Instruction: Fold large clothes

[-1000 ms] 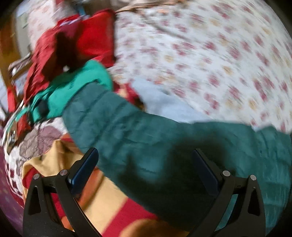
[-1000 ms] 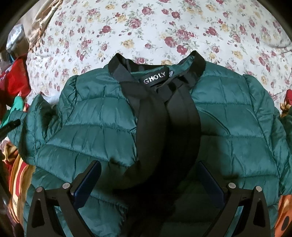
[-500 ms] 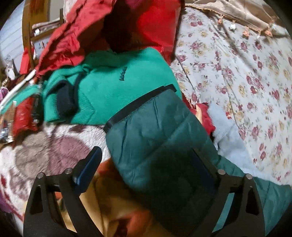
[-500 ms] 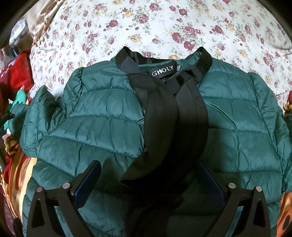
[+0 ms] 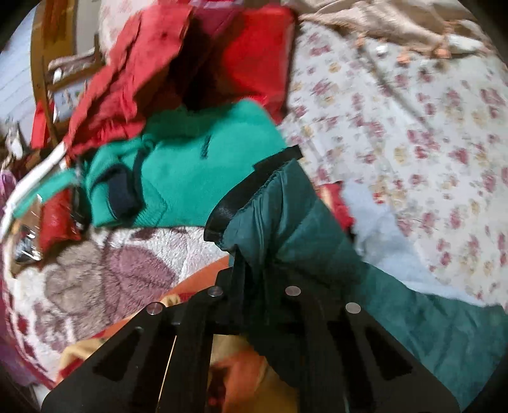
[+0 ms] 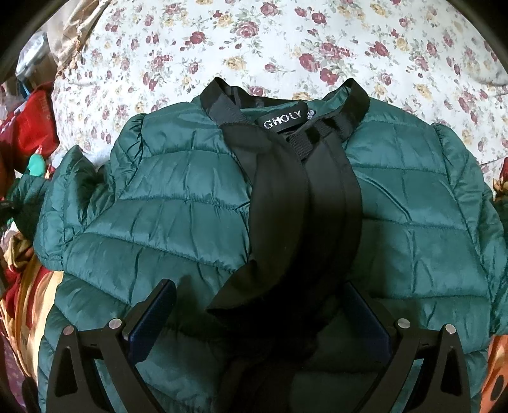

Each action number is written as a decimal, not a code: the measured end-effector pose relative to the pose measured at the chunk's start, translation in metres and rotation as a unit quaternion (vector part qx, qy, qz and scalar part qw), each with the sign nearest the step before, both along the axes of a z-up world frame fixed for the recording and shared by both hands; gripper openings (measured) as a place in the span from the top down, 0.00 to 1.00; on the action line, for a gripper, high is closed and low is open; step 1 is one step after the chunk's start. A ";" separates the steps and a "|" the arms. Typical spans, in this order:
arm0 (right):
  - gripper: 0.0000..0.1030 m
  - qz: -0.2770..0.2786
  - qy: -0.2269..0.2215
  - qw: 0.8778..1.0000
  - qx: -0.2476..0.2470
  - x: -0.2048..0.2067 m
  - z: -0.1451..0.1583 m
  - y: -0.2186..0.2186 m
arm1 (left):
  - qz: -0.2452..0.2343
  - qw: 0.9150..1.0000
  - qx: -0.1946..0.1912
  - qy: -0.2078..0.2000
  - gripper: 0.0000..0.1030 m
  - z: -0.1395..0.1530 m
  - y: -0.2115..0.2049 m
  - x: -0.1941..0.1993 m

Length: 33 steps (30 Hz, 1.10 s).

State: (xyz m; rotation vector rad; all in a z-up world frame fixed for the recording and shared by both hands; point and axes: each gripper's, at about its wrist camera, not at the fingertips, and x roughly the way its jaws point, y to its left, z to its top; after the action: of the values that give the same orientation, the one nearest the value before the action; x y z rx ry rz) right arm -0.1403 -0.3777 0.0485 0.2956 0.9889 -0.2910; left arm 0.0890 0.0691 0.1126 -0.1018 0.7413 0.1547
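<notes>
A dark green quilted puffer jacket (image 6: 177, 216) lies front-up on a floral bedsheet (image 6: 254, 38), its black collar (image 6: 285, 117) with a label at the far side and its black front placket (image 6: 304, 222) running down the middle. My right gripper (image 6: 260, 317) is open and empty, hovering over the jacket's lower middle. My left gripper (image 5: 254, 270) is shut on the jacket's sleeve (image 5: 285, 228) near its black cuff (image 5: 247, 190), at the jacket's left side.
A bright green sweater (image 5: 190, 165) and red clothes (image 5: 133, 79) are piled beyond the sleeve. A fuzzy patterned blanket (image 5: 95, 270) and an orange-yellow blanket (image 6: 28, 286) lie at the left. A tan cloth (image 5: 381, 22) lies at the bed's far edge.
My left gripper has closed on the sleeve near the cuff; it was open half a second ago. My right gripper has drifted slightly and stays open over the jacket.
</notes>
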 end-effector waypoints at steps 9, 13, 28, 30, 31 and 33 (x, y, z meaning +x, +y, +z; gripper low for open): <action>0.00 -0.016 -0.007 1.000 -0.010 -0.019 0.014 -0.010 | -0.085 0.996 -0.013 -0.022 0.95 0.037 -0.055 -0.058; 0.00 -0.019 -0.009 1.000 -0.016 -0.030 0.020 -0.015 | -0.138 0.990 -0.010 -0.031 0.95 0.049 -0.096 -0.087; 0.00 -0.061 -0.013 0.998 -0.018 -0.070 0.030 -0.058 | -0.309 0.951 0.013 -0.020 0.95 0.048 -0.261 -0.184; 0.00 -0.064 -0.012 0.998 -0.020 -0.073 0.029 -0.063 | -0.332 0.943 0.018 -0.011 0.95 0.041 -0.284 -0.196; 0.00 -0.065 -0.011 0.998 -0.021 -0.075 0.028 -0.065 | -0.341 0.940 0.019 -0.008 0.95 0.038 -0.294 -0.202; 0.00 -0.069 -0.010 0.997 -0.024 -0.079 0.027 -0.071 | -0.357 0.934 0.022 -0.001 0.95 0.031 -0.311 -0.210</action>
State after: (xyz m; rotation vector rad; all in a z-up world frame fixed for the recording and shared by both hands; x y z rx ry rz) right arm -0.2197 -0.4489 0.0757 0.3236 0.9426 -0.4363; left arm -0.1213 -0.2422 0.1438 0.2141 0.7318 -0.5235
